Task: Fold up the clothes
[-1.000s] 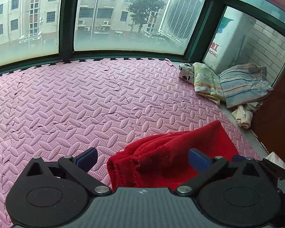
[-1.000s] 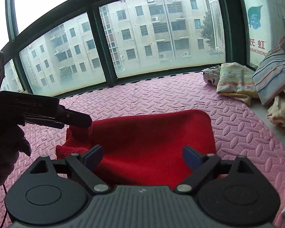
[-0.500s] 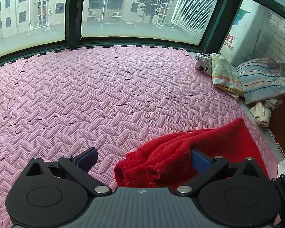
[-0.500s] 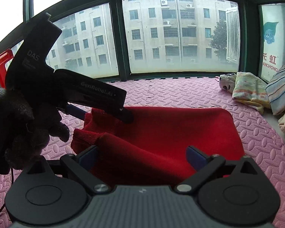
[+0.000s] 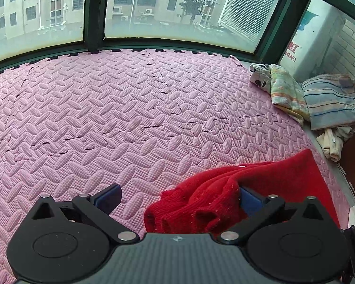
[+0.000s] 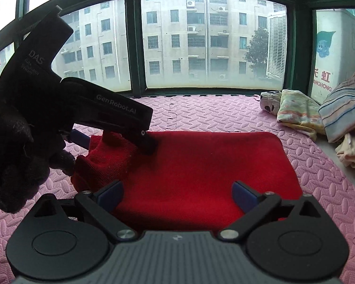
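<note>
A red knitted garment (image 6: 201, 165) lies folded flat on the pink foam mat (image 5: 106, 118), its left end bunched up into ridges (image 5: 201, 208). My left gripper (image 5: 177, 198) is open, and the bunched end lies between its fingers, against the right blue pad (image 5: 248, 200). In the right wrist view the left gripper (image 6: 113, 142) comes in from the left, held by a black-gloved hand (image 6: 16, 161), its fingers straddling that bunch. My right gripper (image 6: 177, 194) is open and low over the near edge of the garment, with nothing pinched.
A pile of other clothes sits at the mat's right rear corner: a striped piece (image 5: 331, 101), a floral one (image 5: 286, 92) and a cream one (image 5: 331, 144). Green window frames (image 5: 93, 11) bound the mat behind. A dark wall stands to the right.
The left gripper swung in over the garment's bunched left end and now straddles it. The right gripper drew closer to the near edge. Both stayed open.
</note>
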The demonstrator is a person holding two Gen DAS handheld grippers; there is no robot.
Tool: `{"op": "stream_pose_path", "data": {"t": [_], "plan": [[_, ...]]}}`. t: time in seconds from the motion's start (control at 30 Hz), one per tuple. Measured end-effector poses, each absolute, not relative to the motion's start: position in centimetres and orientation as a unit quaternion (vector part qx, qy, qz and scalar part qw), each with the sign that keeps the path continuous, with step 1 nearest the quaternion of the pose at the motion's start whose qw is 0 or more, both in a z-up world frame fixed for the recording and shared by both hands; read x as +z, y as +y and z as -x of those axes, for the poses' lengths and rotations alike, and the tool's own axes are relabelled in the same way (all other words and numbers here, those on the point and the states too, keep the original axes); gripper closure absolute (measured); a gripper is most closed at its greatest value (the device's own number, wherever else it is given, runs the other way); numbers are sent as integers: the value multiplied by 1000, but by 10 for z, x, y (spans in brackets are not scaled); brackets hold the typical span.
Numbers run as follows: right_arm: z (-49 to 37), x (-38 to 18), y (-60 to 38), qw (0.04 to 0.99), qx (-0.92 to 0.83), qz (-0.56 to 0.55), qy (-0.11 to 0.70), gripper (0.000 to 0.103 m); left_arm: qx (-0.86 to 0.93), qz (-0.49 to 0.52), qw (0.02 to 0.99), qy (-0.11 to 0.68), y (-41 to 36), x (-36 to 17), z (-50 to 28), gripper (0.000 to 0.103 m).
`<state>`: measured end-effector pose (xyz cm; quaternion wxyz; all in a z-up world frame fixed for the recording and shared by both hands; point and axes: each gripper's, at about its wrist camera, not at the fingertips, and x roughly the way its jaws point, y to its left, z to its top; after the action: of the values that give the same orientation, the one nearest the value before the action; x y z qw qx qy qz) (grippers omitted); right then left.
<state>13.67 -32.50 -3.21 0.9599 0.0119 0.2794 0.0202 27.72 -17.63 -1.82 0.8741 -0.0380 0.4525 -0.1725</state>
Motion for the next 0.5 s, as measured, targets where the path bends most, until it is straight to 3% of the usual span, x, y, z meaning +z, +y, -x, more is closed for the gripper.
{"op": "stream_pose_path", "data": {"t": [0.5], "plan": [[-135, -32, -323, 960, 20, -1, 278, 3, -169, 53, 870, 461, -175, -21, -279, 0]]}}
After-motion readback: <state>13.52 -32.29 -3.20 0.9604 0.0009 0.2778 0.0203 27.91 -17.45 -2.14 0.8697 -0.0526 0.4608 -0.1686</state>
